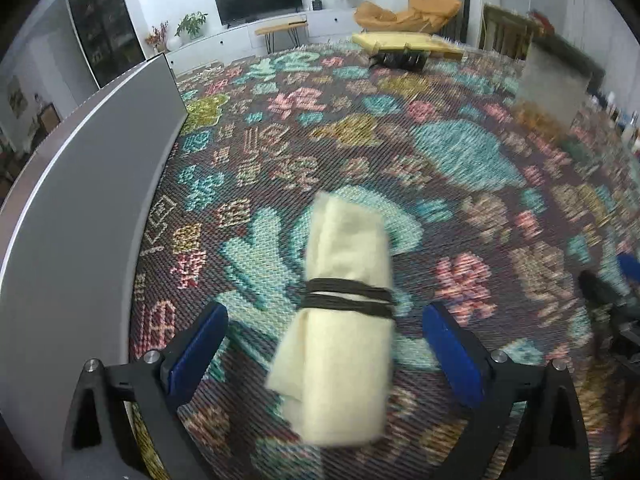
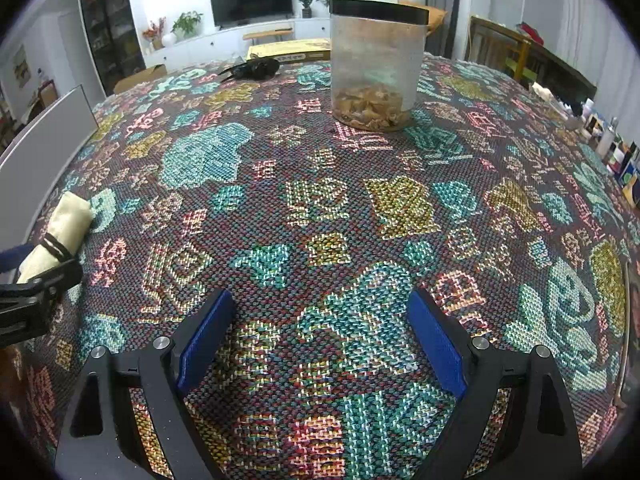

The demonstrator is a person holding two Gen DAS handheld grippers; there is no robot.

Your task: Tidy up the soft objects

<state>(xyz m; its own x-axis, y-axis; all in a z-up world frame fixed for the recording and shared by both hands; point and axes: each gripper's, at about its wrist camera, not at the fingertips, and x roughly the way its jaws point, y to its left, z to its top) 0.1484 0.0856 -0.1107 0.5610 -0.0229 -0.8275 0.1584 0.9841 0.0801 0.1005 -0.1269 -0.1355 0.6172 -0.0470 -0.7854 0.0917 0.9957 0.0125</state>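
A table covered by a busy woven cloth [image 2: 320,208] in teal, pink and gold fills both views. The left gripper [image 1: 324,328] hangs with its blue fingers [image 1: 198,350] spread wide on either side of a cream cloth roll [image 1: 344,312] tied with dark cord [image 1: 348,298]; neither pad touches it. The roll lies on the cloth near the table's left edge, just beside a grey upright panel [image 1: 92,184] that borders that side. The right gripper [image 2: 320,340] is also wide open and holds nothing, with bare cloth beneath it. Open tabletop stretches ahead to a clear plastic jar [image 2: 376,64] with a dark rim, well apart from both grippers. Small bottles [image 2: 608,148] crowd the right edge.
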